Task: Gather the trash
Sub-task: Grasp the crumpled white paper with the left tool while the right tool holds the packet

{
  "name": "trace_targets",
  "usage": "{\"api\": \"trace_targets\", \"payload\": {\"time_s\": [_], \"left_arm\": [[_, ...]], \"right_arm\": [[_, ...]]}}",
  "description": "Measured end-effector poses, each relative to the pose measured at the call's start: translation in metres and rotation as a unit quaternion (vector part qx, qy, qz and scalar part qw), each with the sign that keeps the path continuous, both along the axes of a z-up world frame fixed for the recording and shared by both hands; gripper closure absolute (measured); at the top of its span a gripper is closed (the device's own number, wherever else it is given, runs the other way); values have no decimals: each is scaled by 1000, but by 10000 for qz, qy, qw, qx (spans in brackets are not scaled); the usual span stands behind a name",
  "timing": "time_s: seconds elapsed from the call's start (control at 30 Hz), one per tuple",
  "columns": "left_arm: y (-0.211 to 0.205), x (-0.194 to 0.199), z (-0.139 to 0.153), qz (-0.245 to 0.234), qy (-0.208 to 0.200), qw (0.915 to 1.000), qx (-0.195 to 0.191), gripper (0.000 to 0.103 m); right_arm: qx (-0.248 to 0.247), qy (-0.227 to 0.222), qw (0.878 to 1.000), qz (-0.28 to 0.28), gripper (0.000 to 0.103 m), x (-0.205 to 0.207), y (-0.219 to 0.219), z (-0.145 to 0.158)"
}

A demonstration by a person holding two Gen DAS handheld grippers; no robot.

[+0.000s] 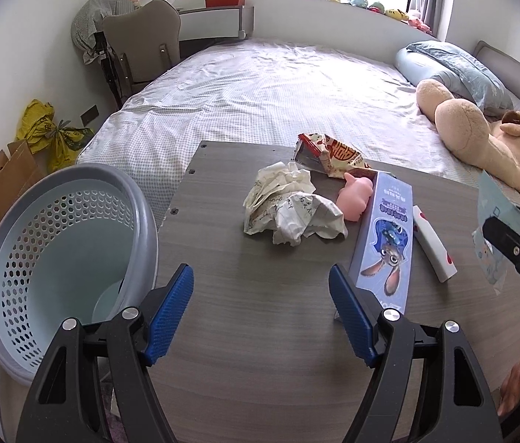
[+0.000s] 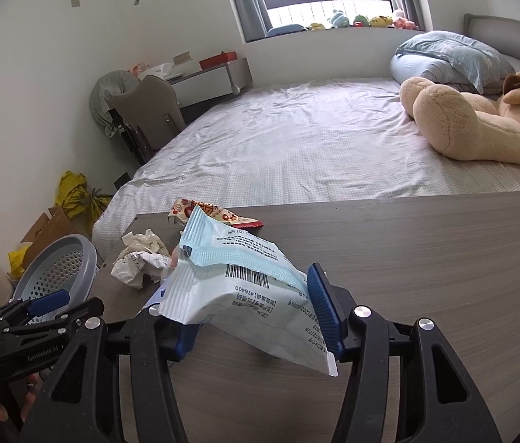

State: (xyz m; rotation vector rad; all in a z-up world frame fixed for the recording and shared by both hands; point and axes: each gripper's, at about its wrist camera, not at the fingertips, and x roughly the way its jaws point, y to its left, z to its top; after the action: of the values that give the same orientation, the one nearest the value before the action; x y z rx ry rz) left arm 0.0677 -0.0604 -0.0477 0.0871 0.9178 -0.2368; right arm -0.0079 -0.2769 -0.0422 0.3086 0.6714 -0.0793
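1. While the left gripper (image 1: pixel 261 308) hangs over the near part of the grey table (image 1: pixel 260 387) with its blue pads spread wide and nothing between them, the left wrist view shows the grey perforated bin (image 1: pixel 60 258) just beside it on its left, at the table's left edge, mouth tipped toward the camera. The rest of the trash lies ahead: crumpled paper (image 1: pixel 291 208) near the table's middle, a red-and-white snack wrapper (image 1: pixel 328 155) beyond it, a blue rabbit-print box (image 1: pixel 387 243) running lengthwise away from the gripper on its right, and a white stick-shaped packet (image 1: pixel 435 245) alongside that. A pink toy (image 1: pixel 355 197) sits between paper and box. At the right edge, part of the right gripper's black frame shows with a pale blue packet (image 1: pixel 496 221).

2. Seen from the right wrist view, the right gripper (image 2: pixel 256 317) pinches that pale blue packet (image 2: pixel 237 284); the pads press on its lower end, and its long axis slants up and left, away from the jaws. The bin (image 2: pixel 57 269) lies far to the left, past the left gripper (image 2: pixel 42 310), with the crumpled paper (image 2: pixel 141 258) between.

3. Judging from this, the packet must travel leftward across the table to reach the bin. The left hand is much nearer the bin, yet empty, so the carry belongs to the right.
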Motion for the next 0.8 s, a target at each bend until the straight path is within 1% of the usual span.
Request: {"api": "trace_targets", "payload": {"time_s": [0.13, 0.3, 0.47, 0.6, 0.8], "left_arm": [[-7, 14, 5, -23, -48, 10000, -61, 30], [-20, 35, 6, -156, 22, 9999, -20, 30], [-32, 56, -6, -337, 347, 9986, -230, 30], [-39, 69, -19, -305, 444, 9985, -51, 30], [-38, 78, -27, -253, 516, 9983, -50, 30]], "right_arm": [[52, 26, 9999, -138, 51, -8, -9, -3], [134, 54, 9996, -254, 51, -15, -17, -6], [195, 149, 9993, -291, 51, -16, -20, -14], [247, 177, 9991, -289, 51, -16, -21, -16], [298, 208, 9990, -271, 51, -14, -22, -19]]}}
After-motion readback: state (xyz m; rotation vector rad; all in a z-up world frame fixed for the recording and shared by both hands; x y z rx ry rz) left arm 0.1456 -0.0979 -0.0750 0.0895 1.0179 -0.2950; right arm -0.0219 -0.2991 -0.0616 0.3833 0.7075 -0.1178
